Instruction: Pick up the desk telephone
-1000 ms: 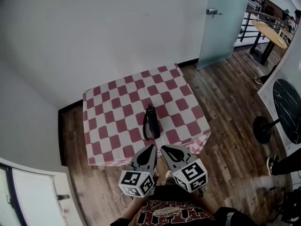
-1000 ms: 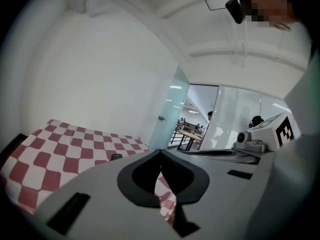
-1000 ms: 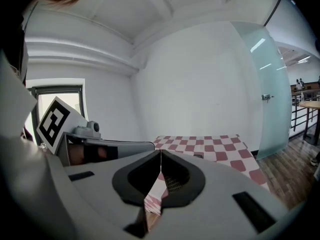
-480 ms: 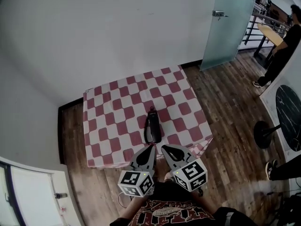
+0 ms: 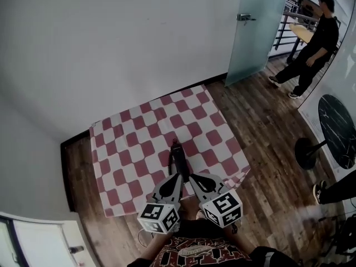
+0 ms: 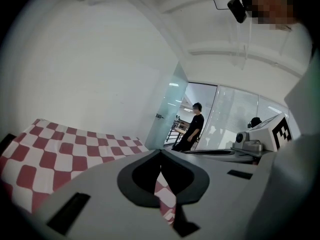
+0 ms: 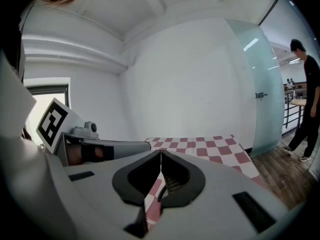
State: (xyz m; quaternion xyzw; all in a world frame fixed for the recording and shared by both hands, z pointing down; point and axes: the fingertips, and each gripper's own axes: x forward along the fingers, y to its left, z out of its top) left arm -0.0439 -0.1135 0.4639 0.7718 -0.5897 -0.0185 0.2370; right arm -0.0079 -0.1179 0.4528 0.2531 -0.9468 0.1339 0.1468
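We hold the left gripper (image 5: 178,176) and right gripper (image 5: 192,177) side by side, jaws clenched on nothing, with the desk telephone (image 5: 178,156) just ahead of their tips on the checked table (image 5: 128,149), apparently lining up a grasp.

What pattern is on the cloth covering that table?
The fabric tablecloth has red-and-white checks, clearest in the head view.

**Grey shells, marker cubes, red shirt**

So the left gripper (image 5: 179,174) and right gripper (image 5: 191,176) are matching light grey plastic, tapering to pointy fingers (image 6: 95,181) lined in black. Each has a white cube with black square markers: left cube (image 5: 160,217), right cube (image 5: 222,208). The shirt (image 5: 194,253) is dark red with pale print.
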